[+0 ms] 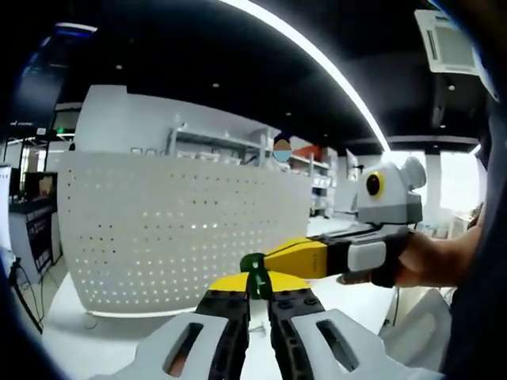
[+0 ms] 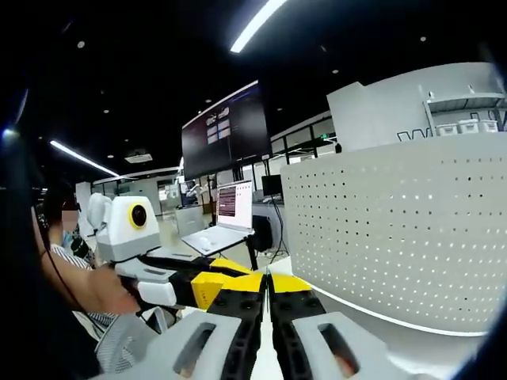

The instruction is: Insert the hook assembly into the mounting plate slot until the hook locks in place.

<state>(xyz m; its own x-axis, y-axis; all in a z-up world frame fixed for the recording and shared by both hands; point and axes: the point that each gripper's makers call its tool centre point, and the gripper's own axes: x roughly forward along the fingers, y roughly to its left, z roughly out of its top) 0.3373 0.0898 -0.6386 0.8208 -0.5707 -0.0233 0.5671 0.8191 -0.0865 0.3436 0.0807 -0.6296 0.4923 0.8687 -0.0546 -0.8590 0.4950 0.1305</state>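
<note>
I have my left gripper (image 1: 259, 305) raised in front of the white perforated mounting plate (image 1: 182, 229), jaws drawn together on the green hook assembly (image 1: 254, 269), whose rounded top pokes up just past the jaw tips. I hold it there, short of the plate and not touching it, so the hook can be lined up with a slot before I push. My right gripper (image 2: 268, 305) comes in beside the hook from the side away from the plate, its yellow tips just beside the hook in the left gripper view; its jaws look nearly together, but whether they pinch the hook I cannot tell. I judge it is there to steady the piece. The plate stands upright on the white table (image 1: 71, 340).
</note>
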